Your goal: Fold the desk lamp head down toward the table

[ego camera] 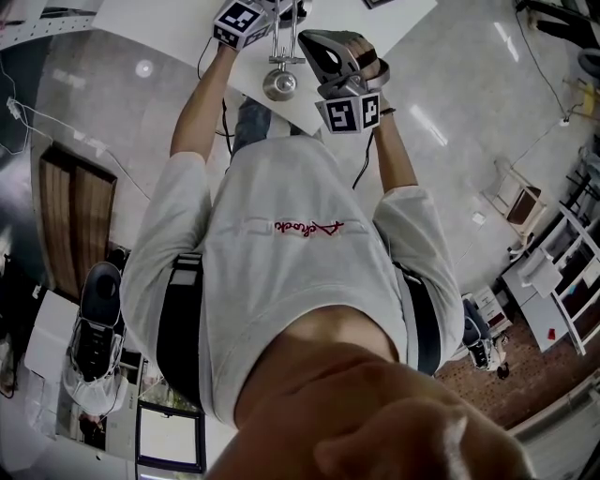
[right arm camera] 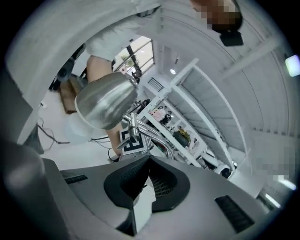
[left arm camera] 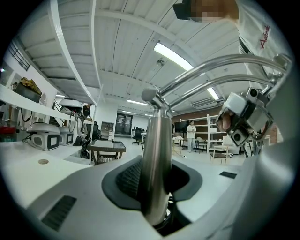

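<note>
One desk lamp (left arm camera: pixel 157 140), two claws. The left claw (left arm camera: pixel 157 185) grips its vertical post (left arm camera: pixel 157 159); twin arm rods (left arm camera: pixel 220 70) slant upward. The right claw (right arm camera: pixel 147 180) is closed, empty, beside the lamp head (right arm camera: pixel 105 101).

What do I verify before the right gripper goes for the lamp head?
1. Anchor: left gripper clamped on lamp post: ok.
2. Contact: right gripper on lamp head: not ok; jaws together, empty, head apart from them.
3. Target in right gripper view: ok, up-left of the jaws.
4. Fold: arm rods rise from the post top, head not down: not ok.
5. Space on table under the head: cannot tell.
</note>
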Available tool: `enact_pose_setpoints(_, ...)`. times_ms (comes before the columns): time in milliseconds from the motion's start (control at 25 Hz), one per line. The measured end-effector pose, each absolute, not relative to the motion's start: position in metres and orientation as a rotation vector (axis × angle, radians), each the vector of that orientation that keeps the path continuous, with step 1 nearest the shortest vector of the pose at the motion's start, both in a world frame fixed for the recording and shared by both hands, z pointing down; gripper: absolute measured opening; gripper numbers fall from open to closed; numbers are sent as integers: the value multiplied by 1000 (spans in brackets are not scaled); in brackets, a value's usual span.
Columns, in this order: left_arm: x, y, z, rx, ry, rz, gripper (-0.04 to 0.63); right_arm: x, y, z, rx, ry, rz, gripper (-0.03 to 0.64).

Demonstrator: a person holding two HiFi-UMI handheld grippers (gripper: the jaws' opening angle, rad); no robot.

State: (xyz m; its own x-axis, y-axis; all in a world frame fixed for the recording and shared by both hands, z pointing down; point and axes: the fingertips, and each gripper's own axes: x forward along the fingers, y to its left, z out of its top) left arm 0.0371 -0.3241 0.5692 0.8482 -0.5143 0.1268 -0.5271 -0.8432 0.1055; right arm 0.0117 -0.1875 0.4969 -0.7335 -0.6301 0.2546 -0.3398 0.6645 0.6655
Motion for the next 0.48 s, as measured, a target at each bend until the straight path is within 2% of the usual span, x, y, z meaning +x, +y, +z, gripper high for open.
enact_pose_setpoints(160,37,-325,569,2892,-803,140,143,5,-184,491,673,-2311,-1067,25)
enact_pose_setpoints(280,37,-325,570,2895,-796,149,143,5,-184,485,681,-2309,-1120,28)
enact_pose_setpoints(320,37,-325,570,2895,-797,150,143,5,-184,484,684,-2321,-1118,66)
enact_pose_setpoints(360,37,-326,570,2896,-802,150,143,4,-183,483,683,-2330,-1122,134)
enact_pose_setpoints(440,37,-326,567,2899,-812,147,143,1,-181,481,667,-2321,-1171,195)
enact_pose_setpoints(480,37,-326,566,2899,-814,146,143,-2,-180,480,650,-2301,-1215,200)
